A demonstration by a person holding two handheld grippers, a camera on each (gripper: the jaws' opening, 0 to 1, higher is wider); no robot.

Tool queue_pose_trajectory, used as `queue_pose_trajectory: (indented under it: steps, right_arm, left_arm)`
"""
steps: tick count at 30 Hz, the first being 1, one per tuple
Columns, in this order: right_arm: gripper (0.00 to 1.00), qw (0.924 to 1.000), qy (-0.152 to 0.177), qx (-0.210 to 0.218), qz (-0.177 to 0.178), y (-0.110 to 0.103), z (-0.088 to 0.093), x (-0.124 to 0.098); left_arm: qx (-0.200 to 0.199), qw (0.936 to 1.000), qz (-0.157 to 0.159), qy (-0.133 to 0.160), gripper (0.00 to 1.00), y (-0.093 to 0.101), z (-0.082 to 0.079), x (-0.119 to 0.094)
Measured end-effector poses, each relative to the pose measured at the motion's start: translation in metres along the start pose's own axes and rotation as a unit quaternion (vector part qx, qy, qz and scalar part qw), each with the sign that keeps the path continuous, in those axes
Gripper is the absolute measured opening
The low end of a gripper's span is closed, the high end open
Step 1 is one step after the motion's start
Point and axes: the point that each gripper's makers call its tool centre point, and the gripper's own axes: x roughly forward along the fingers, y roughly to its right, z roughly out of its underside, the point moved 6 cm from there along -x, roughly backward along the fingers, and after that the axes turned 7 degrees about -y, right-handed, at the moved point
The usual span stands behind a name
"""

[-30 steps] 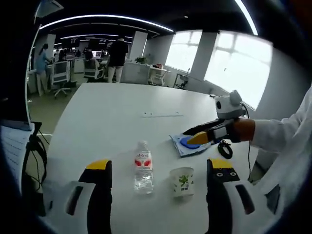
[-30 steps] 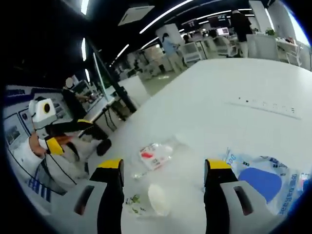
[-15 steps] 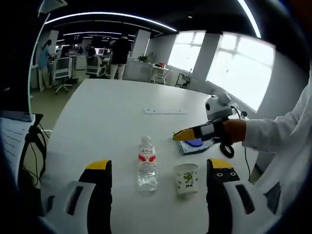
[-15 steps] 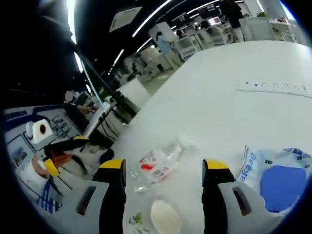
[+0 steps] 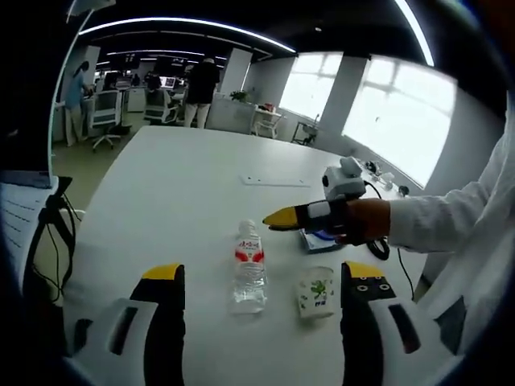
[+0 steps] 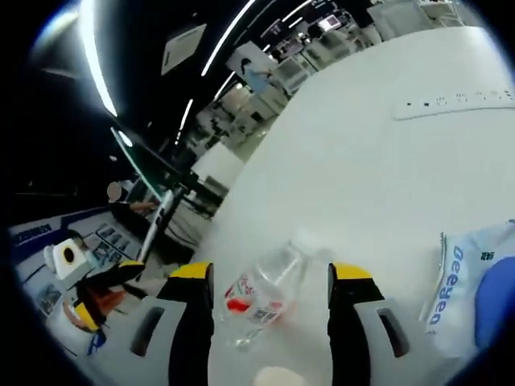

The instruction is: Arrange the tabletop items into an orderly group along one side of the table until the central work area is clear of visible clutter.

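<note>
Yellow-tipped jaws of the right gripper (image 6: pixel 269 281) stand spread, with nothing pinched between them, and the water bottle (image 6: pixel 263 294) lies straight ahead in the gap they frame. Seen along that gripper, the bottle's long axis runs up and to the right, cap end farther from the jaws, red-labelled body nearer; since the left gripper view shows the same bottle (image 5: pixel 249 266) standing upright on the table (image 5: pixel 185 185), that slant comes from the roll of the hand. The rim of the paper cup (image 6: pixel 278 377) peeks in just below the bottle, closer to the jaw roots. Off to the right of the jaws sits the blue-printed plastic packet (image 6: pixel 475 281), well apart from the bottle.

From the left gripper (image 5: pixel 261 277), also spread and empty, the bottle is just ahead and slightly left of centre, the paper cup (image 5: pixel 315 293) beside it toward the right jaw. The right gripper (image 5: pixel 278 217) reaches in from the right at about cap height, its closed-looking profile pointing at the bottle's top without touching it.

Judging from this, the right gripper is the nearer one to the bottle, and a grasp would need the jaws to close across the body, crosswise to the upright axis.
</note>
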Motion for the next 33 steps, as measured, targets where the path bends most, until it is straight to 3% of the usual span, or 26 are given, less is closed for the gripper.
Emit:
queue_pose_trajectory:
  steps: [10, 26, 33]
  right_arm:
    - [0.48, 0.9983, 0.006, 0.058, -0.003, 0.000, -0.001, 0.016]
    - [0.39, 0.9923, 0.015, 0.123, -0.001, 0.021, -0.007, 0.040]
    - [0.25, 0.9912, 0.017, 0.131, 0.012, 0.027, -0.006, 0.047]
  left_arm:
    - [-0.007, 0.9999, 0.001, 0.008, 0.80, -0.007, 0.005, 0.005]
    - [-0.015, 0.9997, 0.006, 0.020, 0.79, -0.015, 0.009, 0.013]
    - [-0.020, 0.9995, 0.008, 0.022, 0.79, -0.018, 0.013, 0.013]
